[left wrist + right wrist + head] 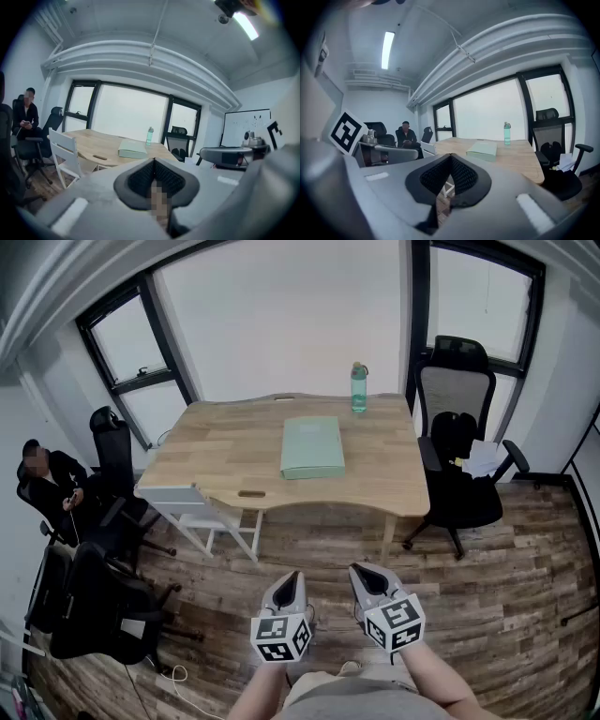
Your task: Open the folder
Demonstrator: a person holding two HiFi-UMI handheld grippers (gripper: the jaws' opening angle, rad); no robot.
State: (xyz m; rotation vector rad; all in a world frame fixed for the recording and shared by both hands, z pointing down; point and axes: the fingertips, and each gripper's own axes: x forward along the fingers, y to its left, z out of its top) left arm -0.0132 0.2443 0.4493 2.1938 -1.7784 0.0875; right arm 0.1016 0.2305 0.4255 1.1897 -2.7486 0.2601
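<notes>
A pale green folder (312,446) lies closed and flat on the middle of the wooden table (216,451), well ahead of both grippers. It also shows in the left gripper view as the folder (132,149) and in the right gripper view as the folder (483,150). My left gripper (292,575) and right gripper (359,569) hang side by side over the wooden floor, short of the table's near edge. Both point toward the table. The tips of each pair meet, with nothing between them: left gripper (154,160), right gripper (451,155).
A teal water bottle (358,387) stands at the table's far edge. A white chair (192,507) sits at the table's near left corner, a black office chair (459,465) at its right. A seated person (52,479) and more black chairs (98,615) occupy the left.
</notes>
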